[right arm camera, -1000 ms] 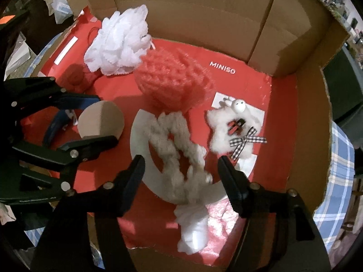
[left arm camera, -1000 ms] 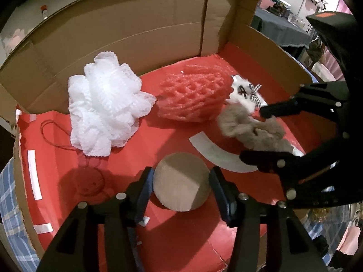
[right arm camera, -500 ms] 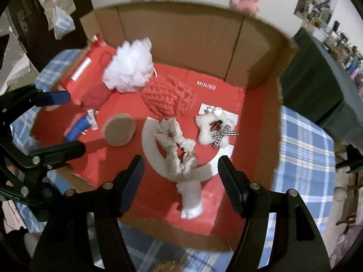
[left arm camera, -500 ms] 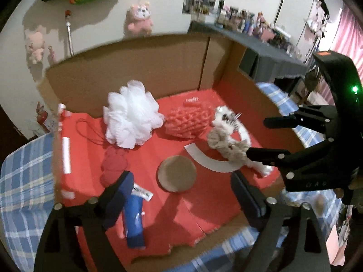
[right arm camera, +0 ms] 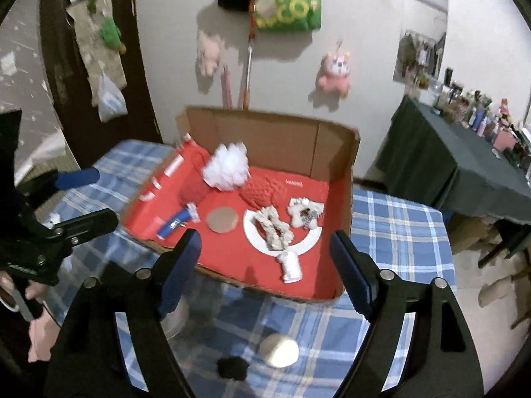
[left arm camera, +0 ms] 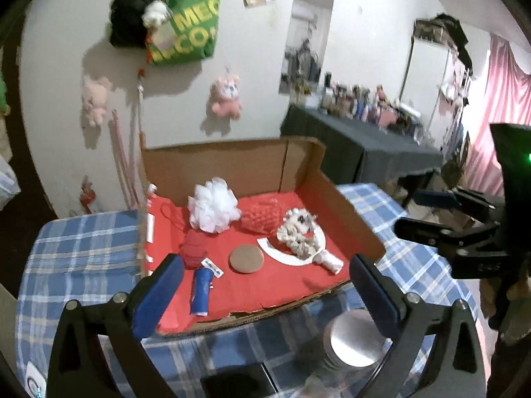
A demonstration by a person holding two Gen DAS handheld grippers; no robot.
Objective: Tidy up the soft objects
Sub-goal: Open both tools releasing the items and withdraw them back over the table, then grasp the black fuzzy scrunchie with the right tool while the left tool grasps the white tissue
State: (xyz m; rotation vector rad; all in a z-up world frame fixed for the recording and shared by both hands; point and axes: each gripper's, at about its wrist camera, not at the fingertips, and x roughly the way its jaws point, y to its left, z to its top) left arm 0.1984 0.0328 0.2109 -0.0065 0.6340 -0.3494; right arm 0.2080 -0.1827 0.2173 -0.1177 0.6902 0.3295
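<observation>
Red lining covered the floor of the cardboard box (left arm camera: pixel 232 169), which sat on a counter (left arm camera: pixel 76 252) spread with a blue plaid cloth. Inside the box lay the soft items. A white mesh sponge (left arm camera: pixel 214 205) rested near the back wall, with a red mesh sponge (left arm camera: pixel 264 219) just beside it on the right. A beige scrunchie (left arm camera: pixel 295 240) lay on a white card ring (left arm camera: pixel 292 258), and a small white plush with a checked bow (right arm camera: pixel 305 214) lay just behind it. A round tan pad (left arm camera: pixel 246 258) lay near the middle of the floor. A red ball of yarn (left arm camera: pixel 193 248) sat toward the left side, and a blue roll (left arm camera: pixel 200 290) lay in front of it.

The left tool (left arm camera: pixel 265 295) was held above the near edge of the box, with its jaws spread wide and nothing between them; the jaws had just been opening. The right tool (right arm camera: pixel 265 275) was held likewise above the near edge, its jaws spread and empty, and had also just been opening. Each tool appeared at the side of the other's view. A hand (right arm camera: pixel 36 321) gripped the left tool's handle. A round metal lid (left arm camera: pixel 353 338) lay on the counter in front of the box.
</observation>
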